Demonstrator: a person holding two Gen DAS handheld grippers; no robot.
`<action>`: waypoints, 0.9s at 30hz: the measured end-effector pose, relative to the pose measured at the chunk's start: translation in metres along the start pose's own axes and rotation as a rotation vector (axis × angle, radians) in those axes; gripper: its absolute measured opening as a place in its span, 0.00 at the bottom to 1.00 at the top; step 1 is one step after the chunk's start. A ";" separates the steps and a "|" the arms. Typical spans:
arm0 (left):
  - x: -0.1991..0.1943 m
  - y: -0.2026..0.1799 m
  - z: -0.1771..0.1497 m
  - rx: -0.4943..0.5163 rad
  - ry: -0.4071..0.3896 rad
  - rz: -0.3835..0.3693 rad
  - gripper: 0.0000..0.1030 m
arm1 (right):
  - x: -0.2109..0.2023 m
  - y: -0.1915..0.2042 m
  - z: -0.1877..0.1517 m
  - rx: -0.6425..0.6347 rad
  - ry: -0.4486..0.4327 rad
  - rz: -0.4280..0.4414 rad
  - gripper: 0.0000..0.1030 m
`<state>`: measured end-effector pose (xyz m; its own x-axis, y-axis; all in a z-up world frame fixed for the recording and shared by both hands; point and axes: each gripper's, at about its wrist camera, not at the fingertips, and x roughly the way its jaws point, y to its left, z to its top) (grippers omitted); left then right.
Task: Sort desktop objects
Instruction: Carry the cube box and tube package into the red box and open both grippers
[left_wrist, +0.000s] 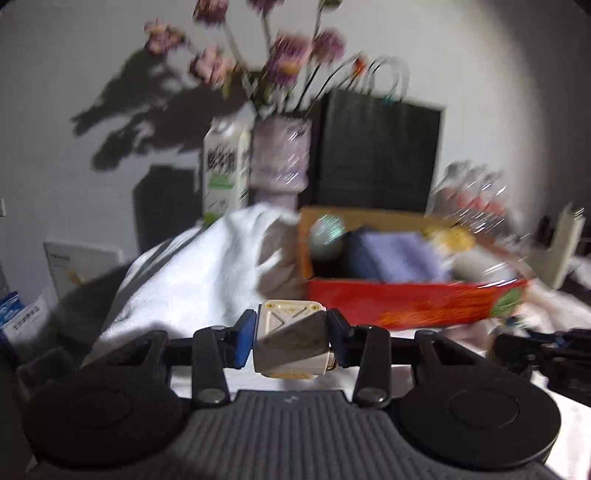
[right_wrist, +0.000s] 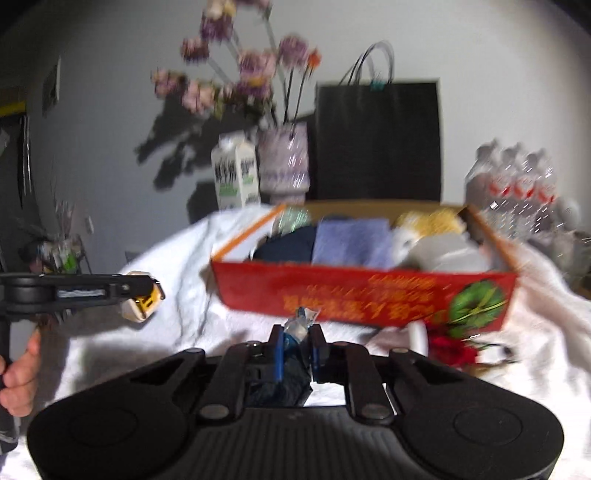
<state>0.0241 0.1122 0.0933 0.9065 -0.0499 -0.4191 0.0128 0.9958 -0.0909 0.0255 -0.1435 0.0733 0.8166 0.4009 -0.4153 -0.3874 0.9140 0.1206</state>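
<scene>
surface: white cloth (right_wrist: 177, 280) | on it: red box (right_wrist: 362, 295), milk carton (right_wrist: 236, 173), vase (right_wrist: 284, 162)

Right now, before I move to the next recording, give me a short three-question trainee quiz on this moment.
1. True or false: the left claw is shut on a cream-coloured block.
2. What does the right claw grip? A) a red flower B) a small blue-and-clear wrapped packet C) a milk carton
3. Fill in: the folded cloths lie inside the ____ box, in front of the black paper bag.

Key: 1 true; 2 B; 3 red.
</scene>
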 end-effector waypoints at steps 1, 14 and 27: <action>-0.011 -0.007 -0.001 -0.003 -0.011 -0.020 0.40 | -0.010 -0.006 0.000 0.017 -0.009 0.003 0.12; -0.072 -0.088 -0.068 -0.003 0.077 -0.111 0.40 | -0.118 -0.038 -0.044 -0.010 -0.057 -0.109 0.12; -0.074 -0.106 -0.070 0.050 0.081 -0.107 0.40 | -0.131 -0.048 -0.052 0.012 -0.070 -0.076 0.12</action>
<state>-0.0741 0.0047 0.0707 0.8617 -0.1600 -0.4816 0.1303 0.9869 -0.0949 -0.0847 -0.2428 0.0753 0.8716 0.3335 -0.3593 -0.3185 0.9424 0.1023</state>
